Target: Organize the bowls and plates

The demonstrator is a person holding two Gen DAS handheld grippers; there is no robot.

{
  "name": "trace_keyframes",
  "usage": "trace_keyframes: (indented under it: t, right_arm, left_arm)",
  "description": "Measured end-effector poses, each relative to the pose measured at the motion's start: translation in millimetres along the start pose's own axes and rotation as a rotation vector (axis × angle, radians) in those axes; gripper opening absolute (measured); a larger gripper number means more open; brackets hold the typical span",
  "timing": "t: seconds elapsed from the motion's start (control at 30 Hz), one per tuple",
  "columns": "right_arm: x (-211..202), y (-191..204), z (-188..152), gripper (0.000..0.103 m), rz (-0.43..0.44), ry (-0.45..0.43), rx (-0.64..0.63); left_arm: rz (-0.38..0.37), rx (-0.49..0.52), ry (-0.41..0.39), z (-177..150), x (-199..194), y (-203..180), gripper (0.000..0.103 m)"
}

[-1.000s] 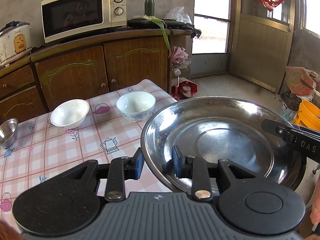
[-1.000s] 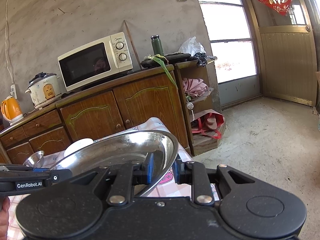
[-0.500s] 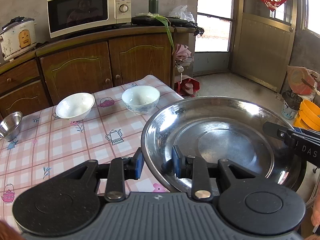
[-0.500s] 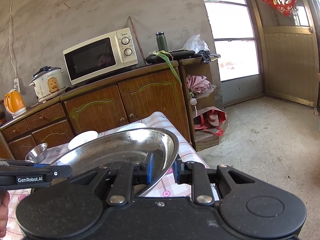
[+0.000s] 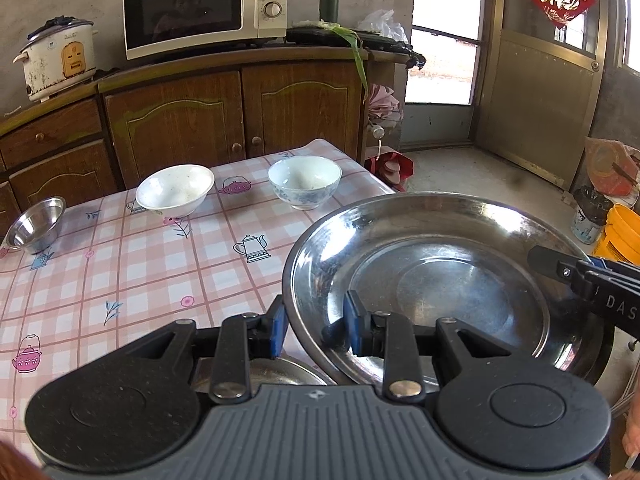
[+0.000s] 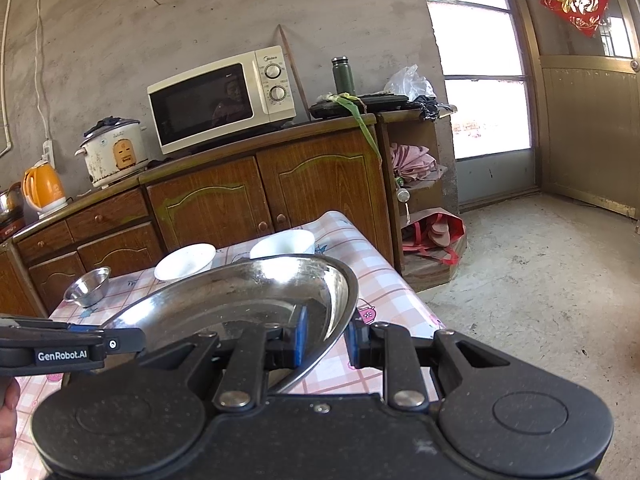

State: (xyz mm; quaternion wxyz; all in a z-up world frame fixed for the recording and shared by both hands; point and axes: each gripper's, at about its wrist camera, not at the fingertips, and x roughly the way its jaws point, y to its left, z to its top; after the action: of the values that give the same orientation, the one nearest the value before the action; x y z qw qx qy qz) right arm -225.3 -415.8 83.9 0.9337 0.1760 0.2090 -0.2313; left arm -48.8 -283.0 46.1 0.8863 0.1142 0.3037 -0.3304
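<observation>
The big steel plate (image 5: pixel 452 280) is up in the air over the near right corner of the table (image 5: pixel 132 280), with both tools clamped on its rim: left tool (image 5: pixel 314 330) on the near edge, right tool (image 6: pixel 323 338) on the other. Further back sit two white bowls (image 5: pixel 175 189) and a small steel bowl (image 5: pixel 37 224).

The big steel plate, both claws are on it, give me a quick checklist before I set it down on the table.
1. Left claw clamped on the steel plate rim: ok.
2. Right claw clamped on the opposite rim: ok.
3. Plate level: not ok, slightly tilted in the right wrist view.
4. White bowl and blue-patterned bowl clear of the plate: ok.
5. Small steel bowl clear: ok.
6. Another steel dish lies below the left claw; whether the plate will clear it: cannot tell.
</observation>
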Motion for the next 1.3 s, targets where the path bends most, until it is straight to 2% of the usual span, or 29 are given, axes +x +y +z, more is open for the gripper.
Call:
trace_keyframes:
  t: [0.8, 1.3]
  right_arm:
    - [-3.3, 42.5, -30.8, 0.027, 0.078, 0.059, -0.08]
    - [4.8, 60.8, -43.5, 0.027, 0.119, 0.108, -0.12]
  left_arm:
    - [0.083, -0.058, -0.013, -37.7, -24.9, 33.6, 0.029]
    - [0.118, -0.091, 0.009, -54.1, -27.8, 50.7, 0.029]
